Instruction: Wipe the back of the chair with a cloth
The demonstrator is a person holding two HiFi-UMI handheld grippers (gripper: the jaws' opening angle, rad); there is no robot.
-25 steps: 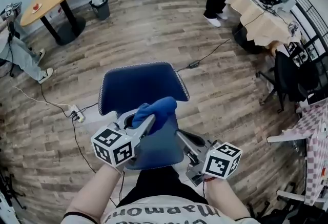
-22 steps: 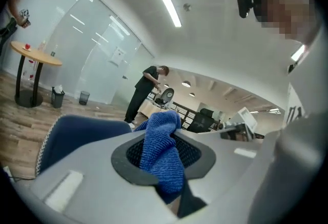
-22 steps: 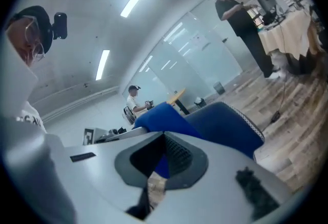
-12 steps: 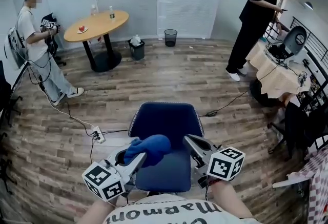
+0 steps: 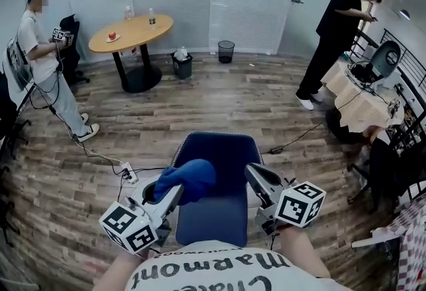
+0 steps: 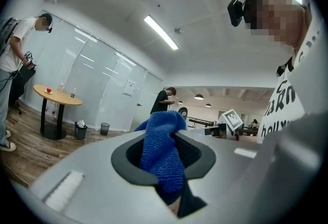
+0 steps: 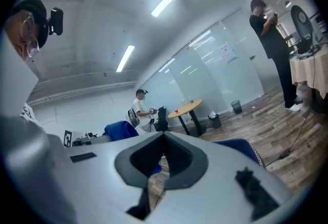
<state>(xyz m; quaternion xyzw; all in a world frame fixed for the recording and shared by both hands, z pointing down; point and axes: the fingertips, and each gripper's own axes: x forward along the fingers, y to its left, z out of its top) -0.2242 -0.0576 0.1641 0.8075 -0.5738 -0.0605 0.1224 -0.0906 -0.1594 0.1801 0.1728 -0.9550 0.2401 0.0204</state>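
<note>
While the left tongs (image 5: 174,193) clamp a bunched blue cloth (image 5: 190,180), the head view puts that cloth over the left half of the blue chair (image 5: 223,156); can't tell if it touches. Right tongs (image 5: 258,178) are closed and empty, just right of the cloth, over the chair's right side. Farther out on the wood floor: power strip (image 5: 128,175), round wooden tabletop (image 5: 131,31), two bins (image 5: 226,51), and a person at each side of the room.

Left gripper view: jaws pinched on the cloth, fabric bulging up past the tips. The right tongs' marker cube shows beyond.

Right gripper view: jaws together, nothing held. The chair's blue edge lies just past them at right, the cloth farther off at left.
</note>
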